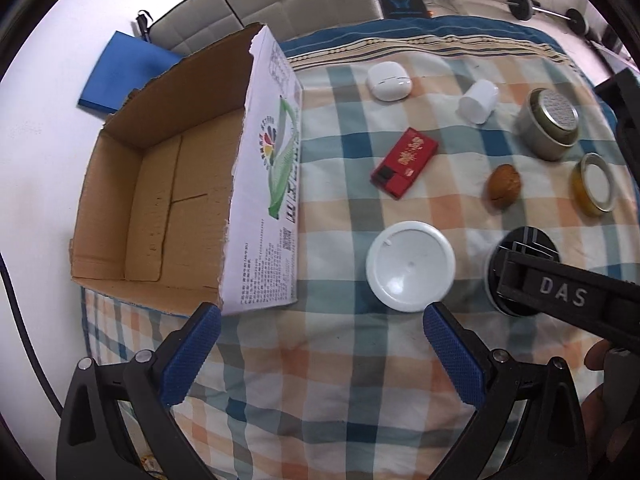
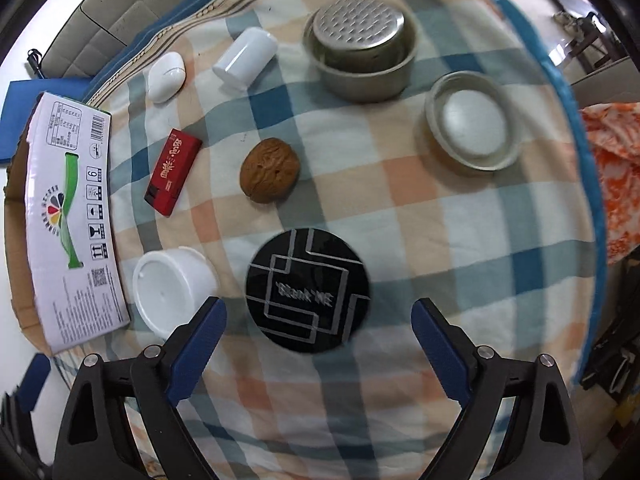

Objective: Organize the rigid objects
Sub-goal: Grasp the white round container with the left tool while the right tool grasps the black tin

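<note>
An open cardboard box (image 1: 160,184) stands at the left on a checked cloth; its white printed side also shows in the right wrist view (image 2: 68,216). On the cloth lie a white round tub (image 1: 410,266) (image 2: 170,290), a black round lid (image 2: 308,290), a red packet (image 1: 404,162) (image 2: 173,170), a walnut (image 1: 504,186) (image 2: 270,170), a white earbud case (image 1: 389,81) (image 2: 166,76), a white cup on its side (image 1: 478,100) (image 2: 246,58), a metal tin (image 1: 550,122) (image 2: 360,52) and a glass jar (image 1: 594,184) (image 2: 472,126). My left gripper (image 1: 322,320) is open just before the tub. My right gripper (image 2: 318,316) is open over the black lid.
The checked cloth (image 1: 320,380) covers a table. A grey sofa (image 1: 280,0) and a blue mat (image 1: 128,72) lie beyond the box. The right gripper's black body (image 1: 568,292) crosses the left wrist view above the black lid. An orange patterned cloth (image 2: 616,184) hangs at the right.
</note>
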A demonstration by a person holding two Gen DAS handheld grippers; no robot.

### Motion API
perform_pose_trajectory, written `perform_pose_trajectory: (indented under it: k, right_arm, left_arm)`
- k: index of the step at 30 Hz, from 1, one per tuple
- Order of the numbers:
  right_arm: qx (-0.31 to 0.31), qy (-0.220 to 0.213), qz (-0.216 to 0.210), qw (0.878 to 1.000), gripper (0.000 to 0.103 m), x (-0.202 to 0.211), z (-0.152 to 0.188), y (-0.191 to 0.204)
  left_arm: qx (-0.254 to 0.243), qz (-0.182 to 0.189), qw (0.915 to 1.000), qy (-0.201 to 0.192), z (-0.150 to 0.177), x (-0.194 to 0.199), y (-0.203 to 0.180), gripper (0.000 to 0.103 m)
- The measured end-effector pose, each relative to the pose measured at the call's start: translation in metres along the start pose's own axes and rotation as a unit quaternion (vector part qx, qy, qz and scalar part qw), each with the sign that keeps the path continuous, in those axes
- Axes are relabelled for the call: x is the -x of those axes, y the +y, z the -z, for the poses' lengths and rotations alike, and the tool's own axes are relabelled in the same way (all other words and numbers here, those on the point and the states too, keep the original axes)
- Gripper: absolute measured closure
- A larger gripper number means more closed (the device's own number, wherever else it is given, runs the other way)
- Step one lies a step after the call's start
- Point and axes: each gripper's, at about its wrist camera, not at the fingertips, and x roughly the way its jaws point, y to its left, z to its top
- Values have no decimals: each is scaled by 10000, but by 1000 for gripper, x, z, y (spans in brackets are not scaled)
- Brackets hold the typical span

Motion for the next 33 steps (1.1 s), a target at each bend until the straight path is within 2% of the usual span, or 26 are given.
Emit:
perform_pose_trajectory:
  k: [3,6,8,11,17,24,27,29,31,33]
  right_arm:
    - [12,193,1,9998,8,-22,-4,6]
    - [72,370,290,9989,19,-42,-4,9]
    - [159,329,379,9986,25,-43,-2,9]
    - [215,431,523,9975,25,-42,4,-3]
    - [130,546,632,9964,25,-35,20,-57]
    - [-245,480,593,9968,25,-37,31,-105]
    - [-291,481,473,9973,25,-35,34,-114]
    - [-297,532,432,9972,25,-32,36,-116]
    - [-310,577,377,9971,24,-32,26,-123]
    - [-303,654,385,9967,24,-15,1,-129]
  left_arm:
    - [112,-107,9999,12,-1,-5,4,0]
    - [109,-196,9997,5,-5,-8,6,0]
    - [76,-215,9997,11,-7,-10,4,0]
    - [46,-154,9999,22,-7,-8,1,0]
    - [-203,426,9988,84,2,0,-24,0]
    - [-432,1138,9901,705,-18,-43,-60,0]
    - [-369,1227,9873,936,-27,-61,-63,0]
    - [-381,1111,9880,1001,-34,-69,-64,0]
    - [-421,1086,9879,1024,-41,-72,-67,0]
    - [-407,1140,9866,1097,-47,-72,-68,0]
